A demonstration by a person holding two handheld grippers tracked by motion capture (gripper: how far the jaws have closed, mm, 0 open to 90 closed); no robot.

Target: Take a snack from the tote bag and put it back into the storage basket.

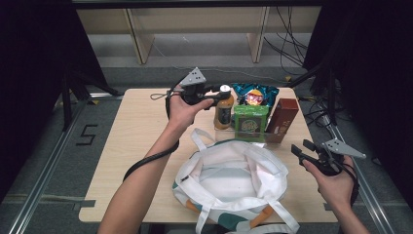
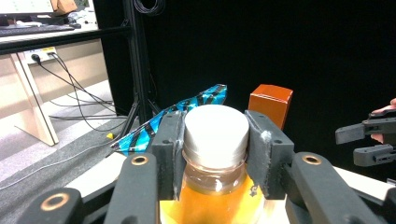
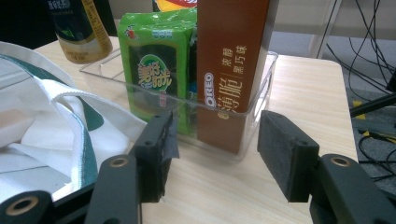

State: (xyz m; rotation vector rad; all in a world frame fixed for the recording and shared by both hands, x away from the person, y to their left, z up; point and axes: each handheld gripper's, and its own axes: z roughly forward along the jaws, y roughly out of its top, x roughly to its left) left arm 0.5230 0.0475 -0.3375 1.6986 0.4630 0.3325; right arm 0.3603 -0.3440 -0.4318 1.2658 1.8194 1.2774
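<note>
Gripping the white screw cap (image 2: 215,128) of the clear plastic bottle of orange-yellow drink (image 1: 223,109), the left gripper (image 1: 214,95) has its black fingers (image 2: 167,149) pinched on either side of that cap; in the left gripper view both pads sit flush against the cap's wall, just above the neck. The bottle stands upright at the far middle of the pale wooden bench (image 1: 136,141), touching or just beside the left end of the clear plastic tray (image 3: 233,133). Risk: the hold is on the smooth cap alone, high above the liquid's weight, so the bottle could swing or slide out of the pads when lifted; it could also knock the tray beside it. Near the front edge lies the white cloth tote bag with green trim (image 1: 234,183), mouth open, probably the destination; its loose handles could snag the bottle's base on the way in. Standing in the tray are the green snack packet (image 1: 251,122), the blue foil chip bag (image 1: 255,95) behind it and the tall brown biscuit box (image 1: 281,119). The right gripper (image 1: 301,149) hovers near the bench's right edge, fingers (image 3: 156,149) spread with nothing between them, pointed at the tray.
</note>
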